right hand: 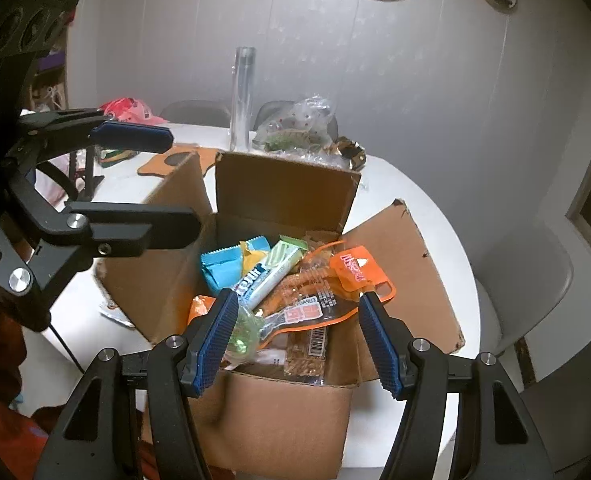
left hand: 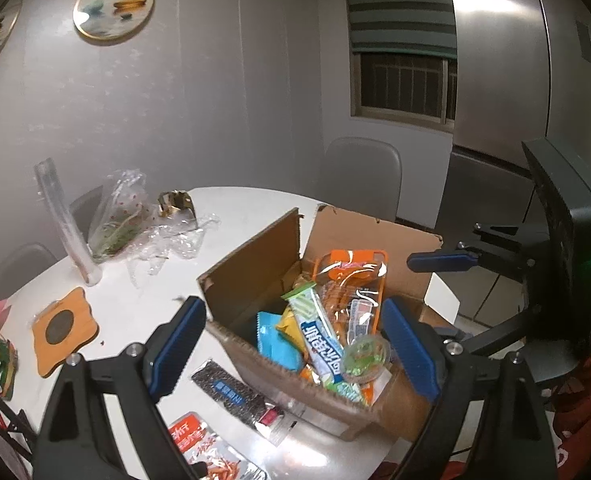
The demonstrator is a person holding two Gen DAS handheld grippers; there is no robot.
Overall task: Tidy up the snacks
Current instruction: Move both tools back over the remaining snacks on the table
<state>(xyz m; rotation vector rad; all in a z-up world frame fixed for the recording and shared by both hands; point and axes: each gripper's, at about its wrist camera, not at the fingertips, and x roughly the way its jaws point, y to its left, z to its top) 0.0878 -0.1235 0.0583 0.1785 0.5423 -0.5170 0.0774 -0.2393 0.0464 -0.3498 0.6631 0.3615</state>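
An open cardboard box (left hand: 251,276) (right hand: 283,184) stands on the white round table (left hand: 135,304). It holds several snacks: an orange packet (left hand: 355,280) (right hand: 355,272), a blue-and-white bar (left hand: 319,344) (right hand: 263,276), a light blue packet (left hand: 275,340) (right hand: 221,270) and a green jelly cup (left hand: 365,356) (right hand: 243,332). My left gripper (left hand: 291,348) is open and empty above the box's near-left wall. My right gripper (right hand: 299,340) is open and empty above the box's near edge; it also shows in the left wrist view (left hand: 443,260). A black seed packet (left hand: 239,396) and a red-and-silver packet (left hand: 211,456) lie on the table left of the box.
A clear tube (left hand: 65,220) (right hand: 243,96), crumpled plastic bags (left hand: 135,224) (right hand: 295,128), an orange coaster (left hand: 63,328) and pink wrapping (right hand: 129,110) sit at the table's far side. Grey chairs (left hand: 361,176) (right hand: 527,280) stand around it. A fridge (left hand: 515,60) is behind.
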